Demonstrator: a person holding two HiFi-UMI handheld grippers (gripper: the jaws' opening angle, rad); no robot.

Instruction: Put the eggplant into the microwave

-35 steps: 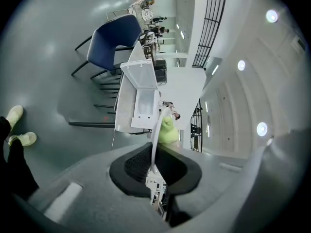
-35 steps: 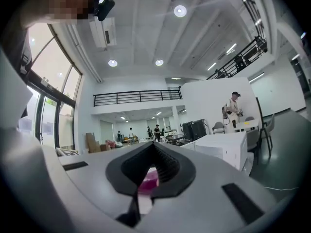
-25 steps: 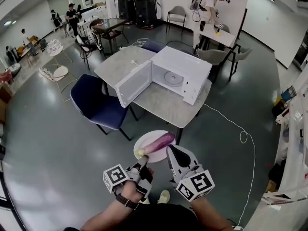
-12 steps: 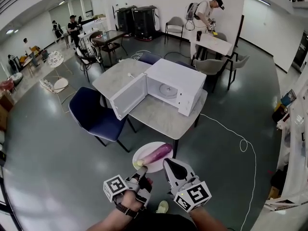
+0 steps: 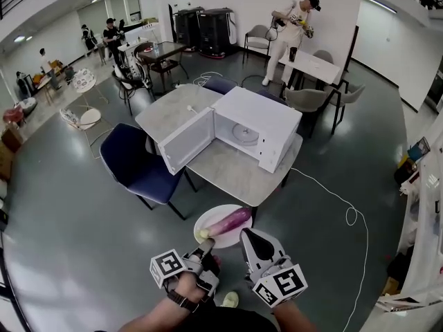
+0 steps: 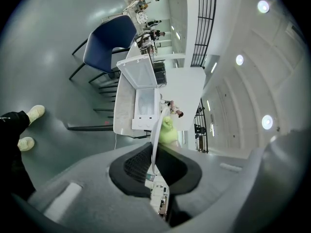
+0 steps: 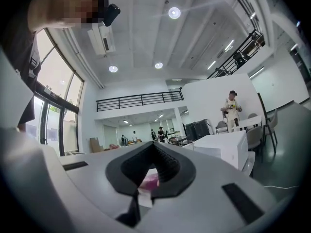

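A purple eggplant (image 5: pixel 230 220) with a green stem lies on a white plate (image 5: pixel 208 221) held in the air in front of the table's near corner. My left gripper (image 5: pixel 205 243) is shut on the plate's near rim. In the left gripper view that plate rim (image 6: pixel 156 132) runs edge-on between the jaws, with the eggplant's green stem (image 6: pixel 168 130) beyond. My right gripper (image 5: pixel 250 234) is shut, its tips beside the plate's right rim; whether they touch is unclear. The eggplant (image 7: pixel 150 180) shows through a gap under its tips (image 7: pixel 153 144). The white microwave (image 5: pixel 259 126) stands on the table with its door (image 5: pixel 185 140) swung open.
The grey table (image 5: pixel 235 175) has a blue chair (image 5: pixel 138 161) at its left. A white cable (image 5: pixel 349 213) trails over the floor on the right. A person (image 5: pixel 291 26) stands by a far table, and more chairs and people are at the back left.
Both grippers and the plate with the eggplant have drifted together a little toward the table. The grip on the plate is unchanged. The person at the back has straightened up.
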